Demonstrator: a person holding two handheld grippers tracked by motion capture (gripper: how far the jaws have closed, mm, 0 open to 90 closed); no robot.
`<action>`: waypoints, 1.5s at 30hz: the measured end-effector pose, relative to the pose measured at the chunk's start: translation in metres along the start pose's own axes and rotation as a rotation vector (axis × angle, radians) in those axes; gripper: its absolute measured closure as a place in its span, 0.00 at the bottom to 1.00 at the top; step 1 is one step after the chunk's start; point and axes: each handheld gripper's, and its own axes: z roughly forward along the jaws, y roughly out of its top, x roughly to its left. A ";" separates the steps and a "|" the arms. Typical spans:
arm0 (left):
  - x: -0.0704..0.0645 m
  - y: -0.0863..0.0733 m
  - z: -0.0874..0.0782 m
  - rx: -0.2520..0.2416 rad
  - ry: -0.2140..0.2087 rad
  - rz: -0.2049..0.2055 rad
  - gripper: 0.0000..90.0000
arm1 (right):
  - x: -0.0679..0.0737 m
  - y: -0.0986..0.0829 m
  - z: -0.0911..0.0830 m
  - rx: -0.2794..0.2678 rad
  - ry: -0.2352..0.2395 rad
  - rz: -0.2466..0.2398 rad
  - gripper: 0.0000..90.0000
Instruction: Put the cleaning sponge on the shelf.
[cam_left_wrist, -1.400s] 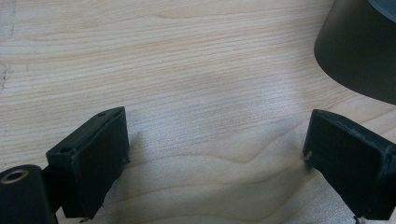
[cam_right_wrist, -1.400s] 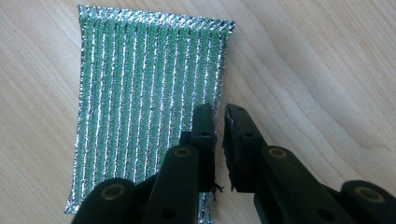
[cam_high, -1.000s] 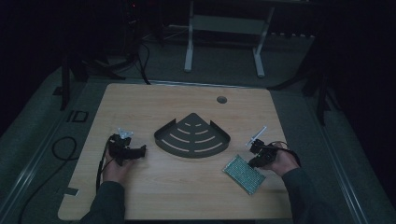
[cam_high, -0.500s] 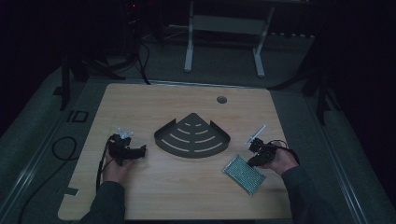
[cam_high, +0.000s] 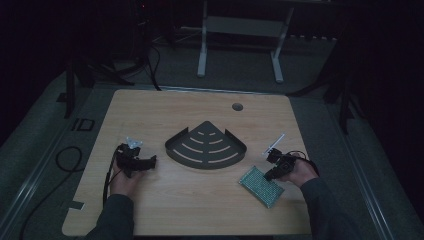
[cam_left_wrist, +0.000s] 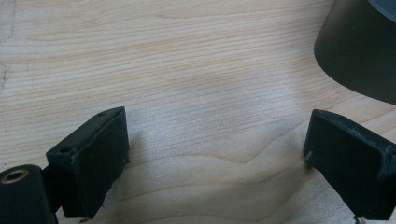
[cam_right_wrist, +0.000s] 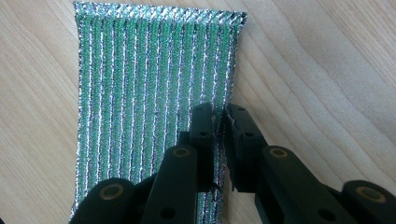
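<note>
High view: right gripper (cam_high: 274, 172) at lower right, dropped a touch since a second ago onto the near edge of the green-silver scouring pad (cam_high: 261, 186), which lies flat on the table (cam_high: 200, 215) right of the dark corner shelf (cam_high: 206, 147). Left gripper (cam_high: 145, 163) parked at centre left.

Left gripper view: jaws spread wide over bare wood, shelf wall at upper right.

Right gripper view: jaws pressed together, pinching the pad's right edge (cam_right_wrist: 159, 88). Probably gripped and ready for lifting.

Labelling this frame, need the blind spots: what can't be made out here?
- Right gripper on the green-silver scouring pad, right gripper view: the jaws cover the pad's edge, so how much they pinch is hidden.
- Pad's near end: cut off by that view's bottom edge.
- Black corner shelf, left gripper view: cropped by the frame.
- Left gripper, high view: too dark and small for detail.
</note>
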 end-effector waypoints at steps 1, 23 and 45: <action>0.000 0.000 0.000 0.000 0.000 0.000 0.08 | -0.001 0.000 0.000 0.000 0.003 -0.002 0.91; 0.000 0.000 0.000 0.000 0.000 0.000 0.08 | -0.006 0.005 0.001 0.041 0.043 -0.007 0.98; 0.000 0.000 0.000 0.000 0.000 -0.001 0.08 | 0.003 0.009 -0.014 0.012 0.007 -0.030 1.00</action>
